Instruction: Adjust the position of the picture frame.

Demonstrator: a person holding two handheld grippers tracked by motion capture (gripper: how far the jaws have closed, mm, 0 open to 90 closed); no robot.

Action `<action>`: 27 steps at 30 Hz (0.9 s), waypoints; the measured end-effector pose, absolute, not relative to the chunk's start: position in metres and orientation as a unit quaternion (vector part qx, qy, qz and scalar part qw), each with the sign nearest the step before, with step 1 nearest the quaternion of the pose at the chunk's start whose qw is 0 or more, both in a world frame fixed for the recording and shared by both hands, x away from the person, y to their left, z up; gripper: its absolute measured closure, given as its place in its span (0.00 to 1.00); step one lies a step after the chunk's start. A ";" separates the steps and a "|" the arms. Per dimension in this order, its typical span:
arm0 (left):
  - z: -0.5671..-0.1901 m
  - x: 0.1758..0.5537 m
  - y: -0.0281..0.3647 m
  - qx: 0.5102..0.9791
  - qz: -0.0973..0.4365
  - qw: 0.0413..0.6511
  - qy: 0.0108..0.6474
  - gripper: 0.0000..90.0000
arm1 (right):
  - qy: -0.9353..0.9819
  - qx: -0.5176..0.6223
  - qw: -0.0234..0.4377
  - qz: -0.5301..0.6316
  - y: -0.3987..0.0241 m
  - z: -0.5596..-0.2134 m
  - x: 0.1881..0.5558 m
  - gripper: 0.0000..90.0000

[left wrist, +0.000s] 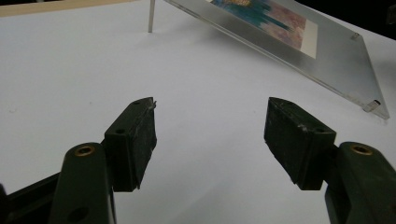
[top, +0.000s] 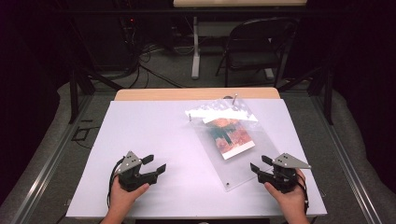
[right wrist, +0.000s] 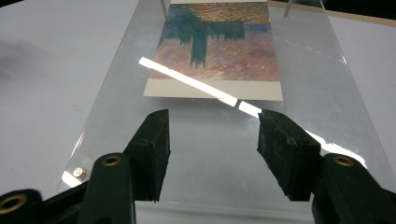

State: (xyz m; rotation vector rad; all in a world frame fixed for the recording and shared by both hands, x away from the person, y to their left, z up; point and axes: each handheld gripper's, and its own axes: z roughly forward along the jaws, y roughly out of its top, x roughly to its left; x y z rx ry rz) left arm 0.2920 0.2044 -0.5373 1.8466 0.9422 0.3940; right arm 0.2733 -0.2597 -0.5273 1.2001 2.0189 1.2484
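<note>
A white table (top: 154, 140) stands in a dark room, its wooden far edge bare, with a black folding chair (top: 254, 46) and a tangle of cables (top: 149, 56) on the grey floor behind it. On the table's right half lies a clear acrylic frame (top: 243, 158), a rectangular panel set at an angle to the table's edges, with one corner toward the person and the opposite end toward the far edge. The far end is raised on thin metal posts (left wrist: 151, 16), so the panel slopes down to the near end, which sits on short studs (right wrist: 80, 172) close to the surface. Pressed under the panel is a print (right wrist: 219, 46) with a cream border: dark teal strokes over orange, pink and purple. A ceiling light streaks white across the acrylic. A crumpled clear plastic bag (top: 219, 109) rests at the frame's far end, touching it.

The person's two hands rest at the near edge, well apart. The left gripper (left wrist: 210, 135) sits over bare table to the left of the frame, its jaws spread wide with nothing between them. The right gripper (right wrist: 212, 149) sits just beside the frame's near corner, pointing along the panel, its jaws likewise spread wide and holding nothing.
</note>
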 end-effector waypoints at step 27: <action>-0.500 0.363 0.168 0.755 0.163 0.493 0.401 0.59 | 0.718 0.448 0.240 0.476 -0.267 -0.523 0.270 0.52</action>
